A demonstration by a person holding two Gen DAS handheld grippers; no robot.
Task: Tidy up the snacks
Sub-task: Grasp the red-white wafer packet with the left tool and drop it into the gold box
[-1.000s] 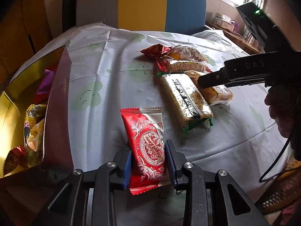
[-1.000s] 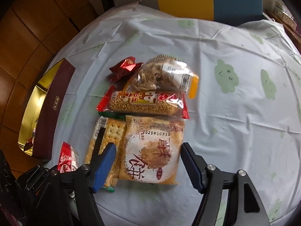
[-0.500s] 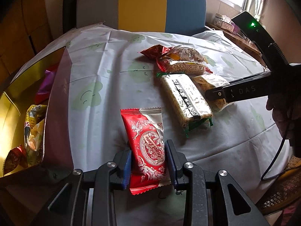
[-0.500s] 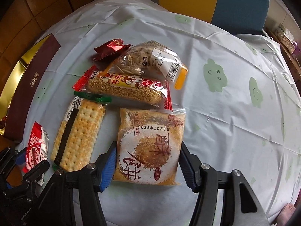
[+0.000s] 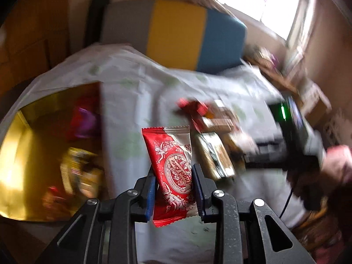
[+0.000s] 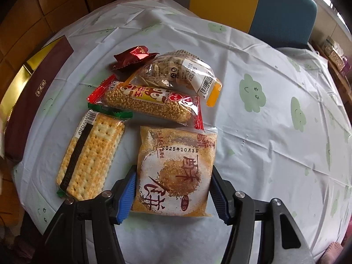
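Red and silver foil marks the wafer packet (image 5: 173, 171) that the left claw (image 5: 173, 192) has clenched by its lower half; the packet stands up between the 2 blue pads, and it looks clear of the desk (image 5: 140, 114), though the blur makes that hard to confirm. To finish this step well, the packet should travel over the maroon wall of the gold box (image 5: 26, 154) lying just to the left and be let go low inside, on a spot free of the wrappers already there, so nothing springs back out. A steady wrist matters, since the grip is on thin foil that can slip or twist.

On the other side, the right claw (image 6: 173, 194) straddles the square pastry packet (image 6: 176, 171), which lies flat on the desk; its jaws have just been closing in on the packet's edges, and the pads look close to them or barely touching, so I judge it not yet gripped. A cracker pack (image 6: 90, 156) lies right beside the left pad, near enough to get nudged or caught. Beyond sit a puffed-rice bar (image 6: 149, 105), a clear bag of snacks (image 6: 176, 70) and a small red wrapper (image 6: 132, 55), overlapping in a heap.
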